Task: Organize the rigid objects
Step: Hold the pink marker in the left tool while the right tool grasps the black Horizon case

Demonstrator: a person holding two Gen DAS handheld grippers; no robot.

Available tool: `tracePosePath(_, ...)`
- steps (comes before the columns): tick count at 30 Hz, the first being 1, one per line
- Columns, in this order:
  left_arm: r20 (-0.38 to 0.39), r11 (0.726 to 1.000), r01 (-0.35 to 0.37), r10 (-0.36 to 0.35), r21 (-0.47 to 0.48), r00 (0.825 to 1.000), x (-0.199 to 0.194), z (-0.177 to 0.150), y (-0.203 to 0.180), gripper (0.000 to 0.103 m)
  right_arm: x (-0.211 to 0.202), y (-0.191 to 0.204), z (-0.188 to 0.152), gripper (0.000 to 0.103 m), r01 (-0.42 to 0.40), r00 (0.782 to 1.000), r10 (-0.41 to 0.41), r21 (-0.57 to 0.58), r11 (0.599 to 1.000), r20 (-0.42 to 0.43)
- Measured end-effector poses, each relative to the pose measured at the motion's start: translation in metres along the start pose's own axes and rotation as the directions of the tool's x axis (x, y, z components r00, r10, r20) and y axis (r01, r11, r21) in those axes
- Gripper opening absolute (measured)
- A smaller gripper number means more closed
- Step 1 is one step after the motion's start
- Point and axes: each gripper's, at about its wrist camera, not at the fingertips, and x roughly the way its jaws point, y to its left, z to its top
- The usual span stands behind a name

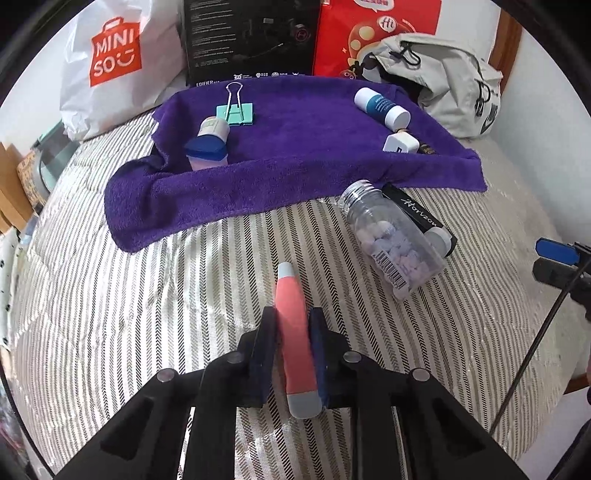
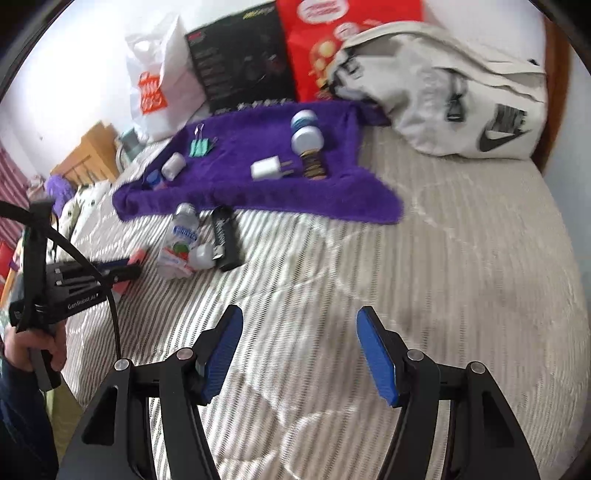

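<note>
My left gripper (image 1: pixel 293 315) is shut on a coral-pink tube with grey ends (image 1: pixel 295 343), held just above the striped bedcover. Ahead lies a purple towel (image 1: pixel 295 155) carrying a teal binder clip (image 1: pixel 235 110), a blue-capped container (image 1: pixel 207 146), a blue-and-white bottle (image 1: pixel 382 107) and a white plug adapter (image 1: pixel 399 143). A clear bottle of tablets (image 1: pixel 389 240) and a black box (image 1: pixel 421 216) lie on the cover just off the towel. My right gripper (image 2: pixel 299 332) hovers open over bare cover, nothing between its blue pads (image 2: pixel 375 354). The left gripper (image 2: pixel 122 271) shows at that view's left edge.
A white shopping bag (image 1: pixel 107 62), a black carton (image 1: pixel 251 40) and a red bag (image 1: pixel 376 33) stand against the wall behind the towel. A grey backpack (image 2: pixel 454 96) lies at the back right. A hand (image 2: pixel 33 350) grips the left tool's handle. The bed drops off at left.
</note>
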Motion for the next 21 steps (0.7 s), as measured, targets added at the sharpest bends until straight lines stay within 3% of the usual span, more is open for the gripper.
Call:
tracePosePath(4,0.001,0.998,0.058,-0.058,-0.039,0.998,-0.002,-0.003,0.012,0.018,-0.019,-0.027,0.000,0.064,0.006,0.999,-0.009,0.078,0.997,0.042)
tracePosePath(8,0.004,0.997,0.050,-0.049,-0.058,0.999,-0.004,-0.005,0.021,0.018,-0.024,-0.044,-0.001,0.064,0.017,0.998,-0.024,0.128,0.992,0.054)
tracePosePath(21,-0.005,0.997,0.059,-0.059,-0.052,0.998,-0.005,-0.003,0.031,0.018,0.000,-0.030,0.003,0.064,-0.005,1.000,0.005,0.051,0.999,-0.002)
